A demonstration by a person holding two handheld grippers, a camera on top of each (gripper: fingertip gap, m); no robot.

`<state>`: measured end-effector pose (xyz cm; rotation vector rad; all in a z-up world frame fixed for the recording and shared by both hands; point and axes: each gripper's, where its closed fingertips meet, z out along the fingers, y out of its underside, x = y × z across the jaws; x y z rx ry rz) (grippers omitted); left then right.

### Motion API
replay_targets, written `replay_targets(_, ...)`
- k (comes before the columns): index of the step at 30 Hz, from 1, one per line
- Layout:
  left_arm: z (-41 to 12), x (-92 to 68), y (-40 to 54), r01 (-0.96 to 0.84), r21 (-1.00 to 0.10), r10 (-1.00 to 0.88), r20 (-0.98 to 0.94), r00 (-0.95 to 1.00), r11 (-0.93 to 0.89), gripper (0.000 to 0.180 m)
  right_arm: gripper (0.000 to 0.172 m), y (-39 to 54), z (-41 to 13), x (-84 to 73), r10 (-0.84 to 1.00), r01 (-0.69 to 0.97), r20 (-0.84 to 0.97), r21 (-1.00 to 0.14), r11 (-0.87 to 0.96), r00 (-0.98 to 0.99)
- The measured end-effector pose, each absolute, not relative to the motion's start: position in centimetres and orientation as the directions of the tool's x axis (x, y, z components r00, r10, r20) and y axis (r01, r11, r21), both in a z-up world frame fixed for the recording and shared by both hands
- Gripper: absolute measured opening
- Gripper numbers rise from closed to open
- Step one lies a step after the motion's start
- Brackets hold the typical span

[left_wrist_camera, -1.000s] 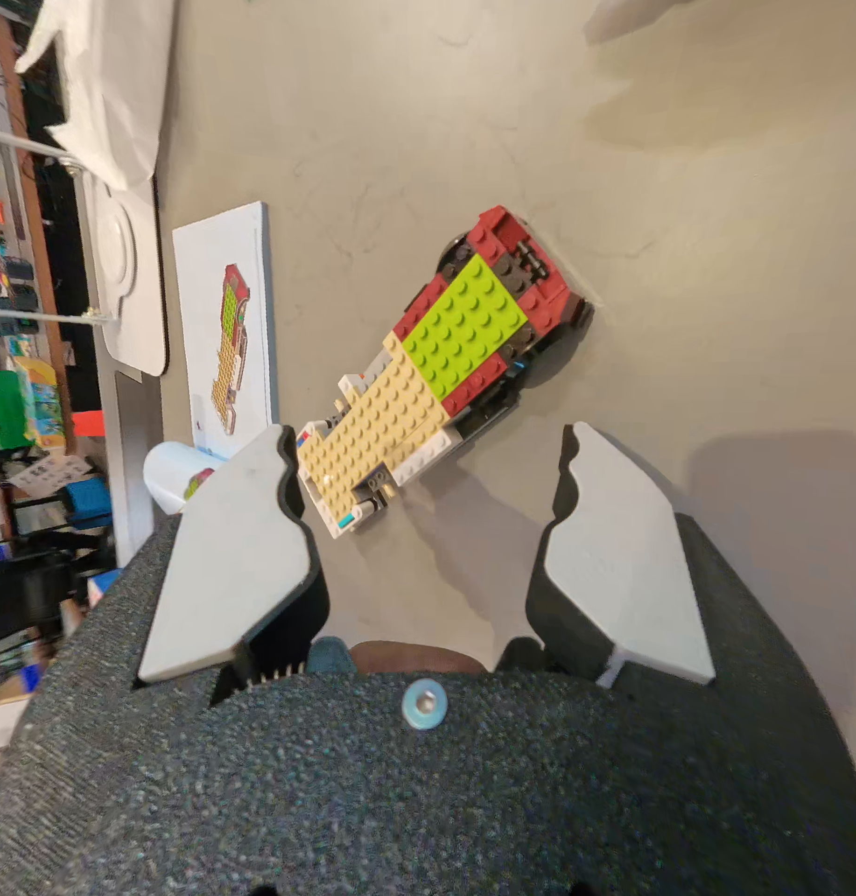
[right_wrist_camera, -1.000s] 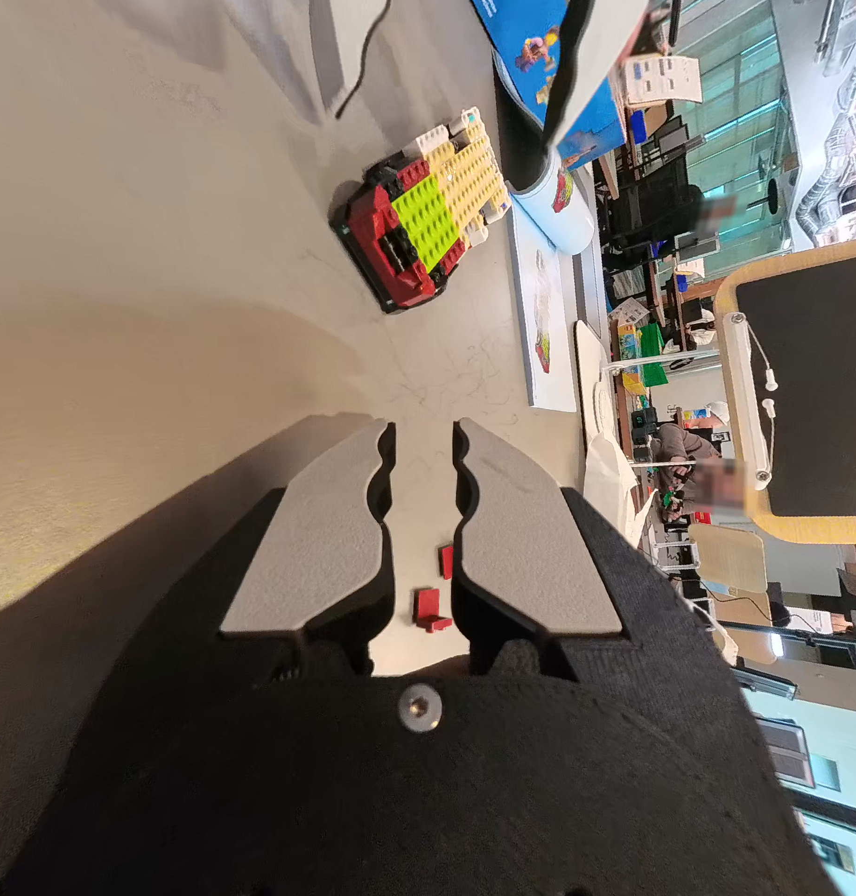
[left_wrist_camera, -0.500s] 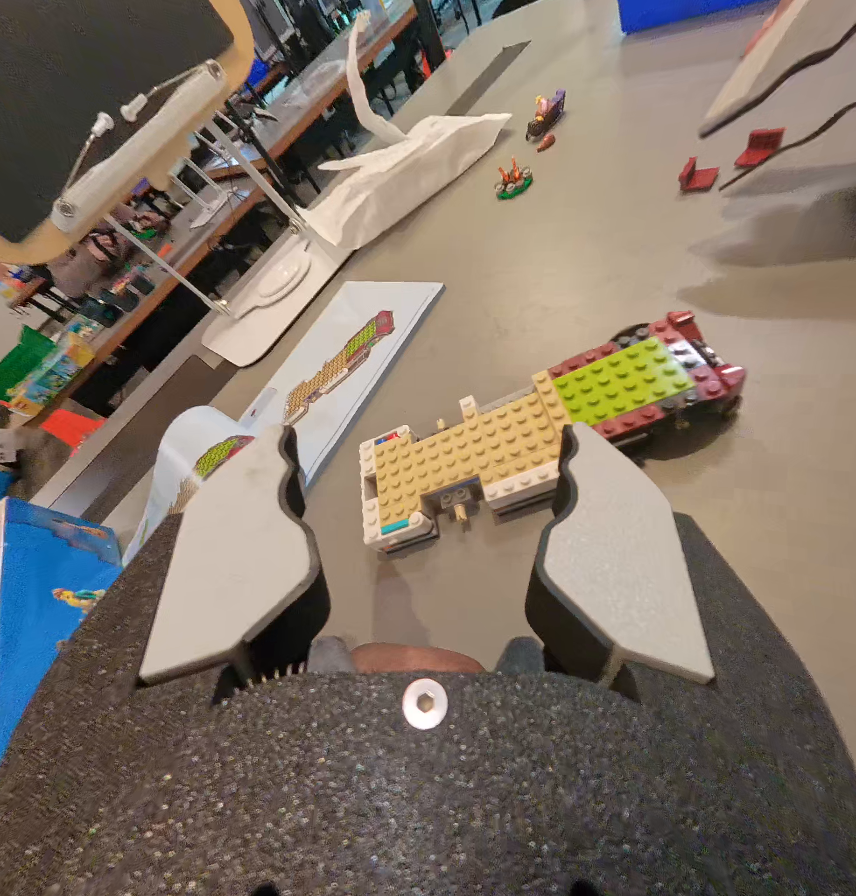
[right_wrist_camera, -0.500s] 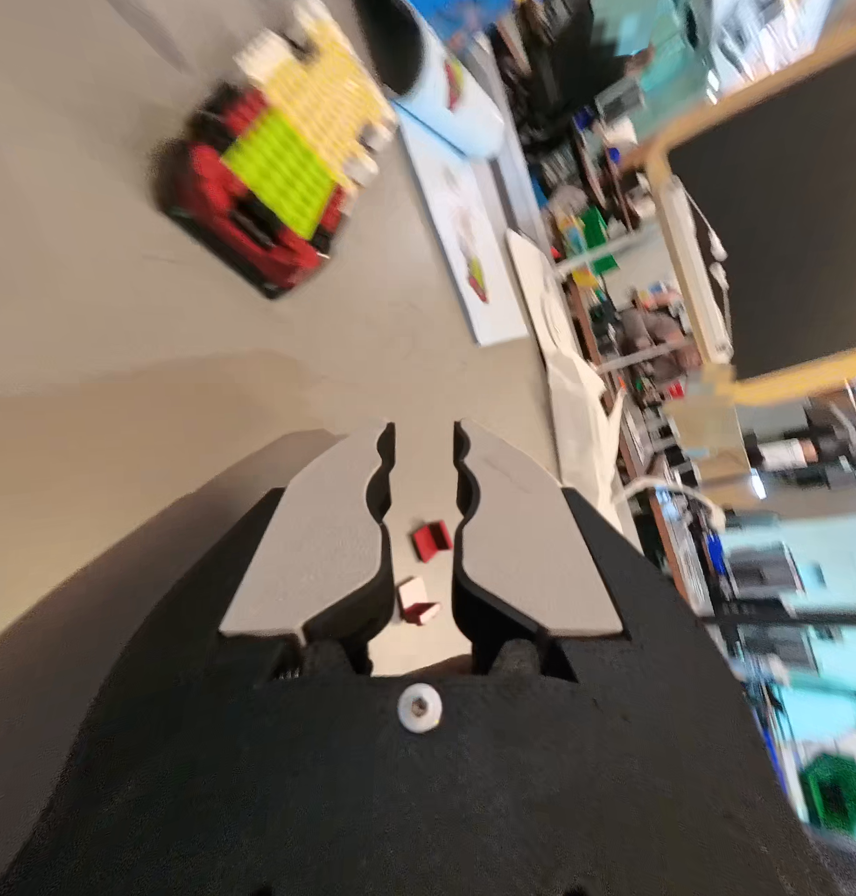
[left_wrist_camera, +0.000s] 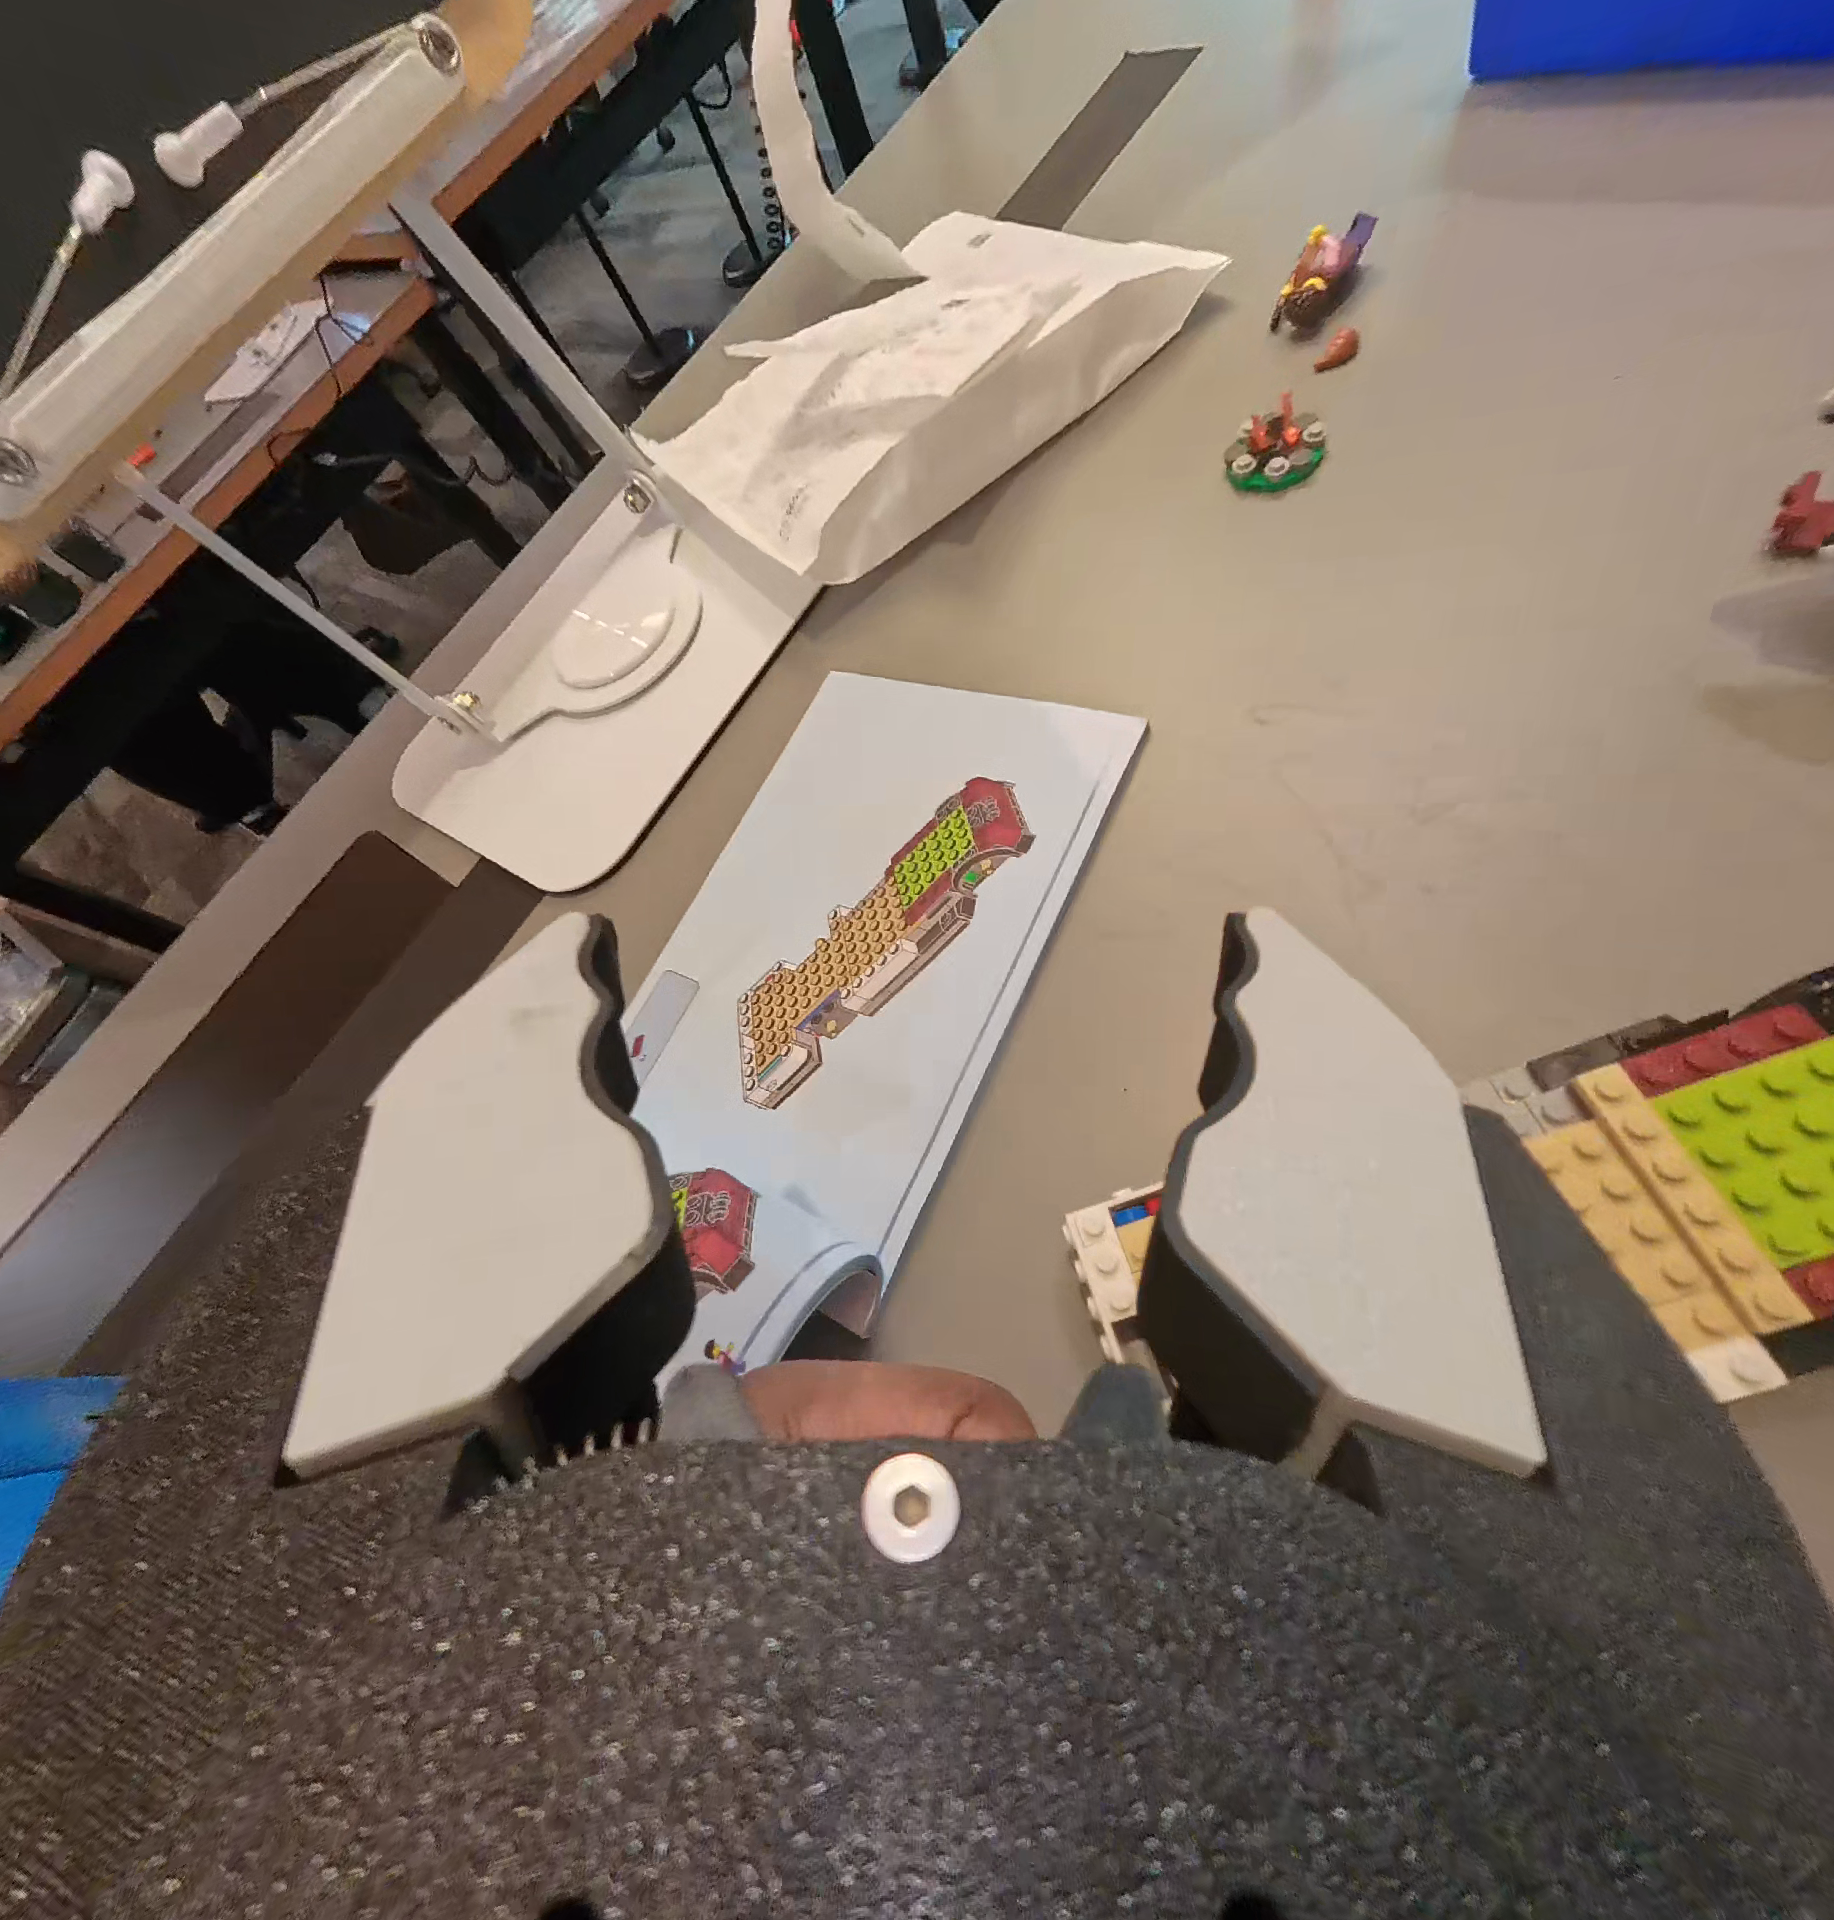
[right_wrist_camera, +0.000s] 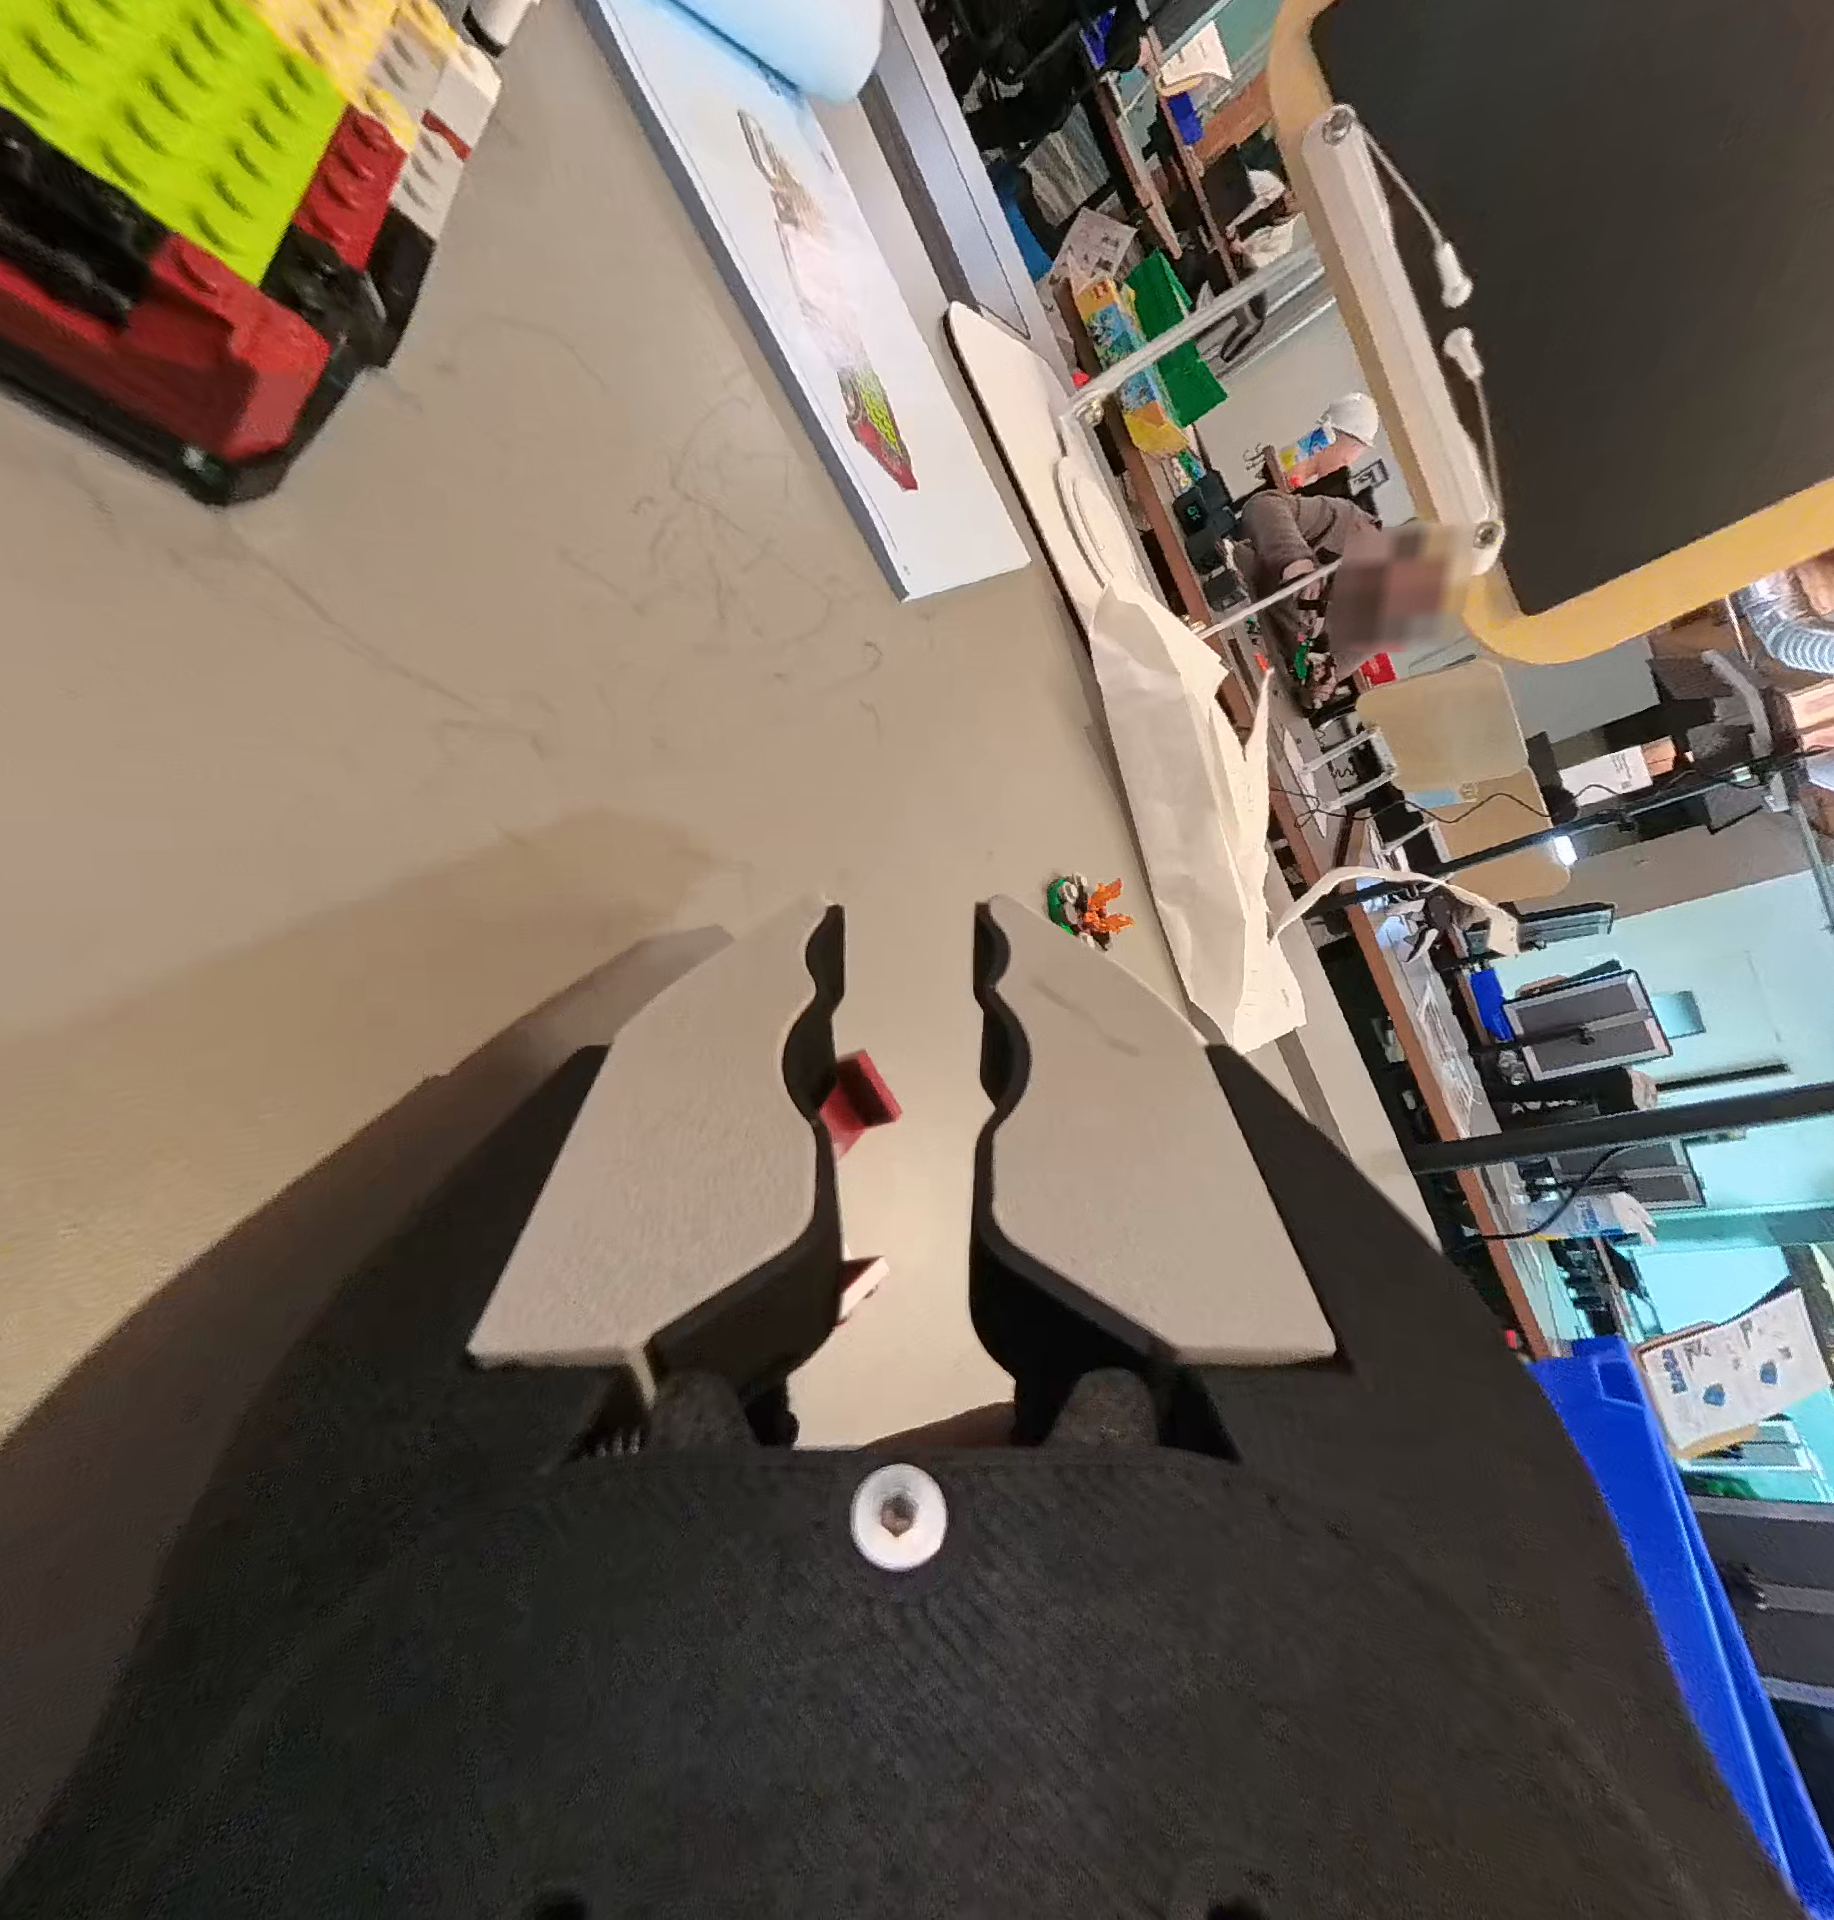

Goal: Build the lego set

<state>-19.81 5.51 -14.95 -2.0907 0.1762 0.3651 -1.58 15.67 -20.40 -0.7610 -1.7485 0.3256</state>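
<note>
the grey table (left_wrist_camera: 1412,727) carries a brick-built model (left_wrist_camera: 1744,1164) of tan, lime and dark red plates, lying just right of the left gripper (left_wrist_camera: 918,940). an open instruction booklet (left_wrist_camera: 892,810) lies below that gripper, whose fingers stand wide apart, holding nothing. the right gripper (right_wrist_camera: 908,925) hovers with a narrow gap between its fingers, nothing pressed between them; a small dark red brick (right_wrist_camera: 859,1101) lies on the table under the gap.

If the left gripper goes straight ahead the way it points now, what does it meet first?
Probably the open instruction booklet lying flat on the grey table. The left gripper is open and empty, and the booklet's page fills the gap between its fingers. Depth is unclear, so this is a guess.
</note>
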Motion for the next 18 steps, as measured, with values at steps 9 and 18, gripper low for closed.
replay_targets(9,-13.9,-20.0,6.8,-0.297,-0.745,-0.036,-0.345,0.938,-0.597,0.109,0.023,15.8,-18.3,-1.1,0.658,0.261,0.748,-0.621,0.739,-0.084)
replay_targets(18,-16.4,-21.2,10.9,-0.450,-0.533,-0.414,-0.193,0.889,-0.717,0.109,0.023,15.0,-17.5,-0.8,0.616,0.203,0.783,-0.592,0.780,-0.082)
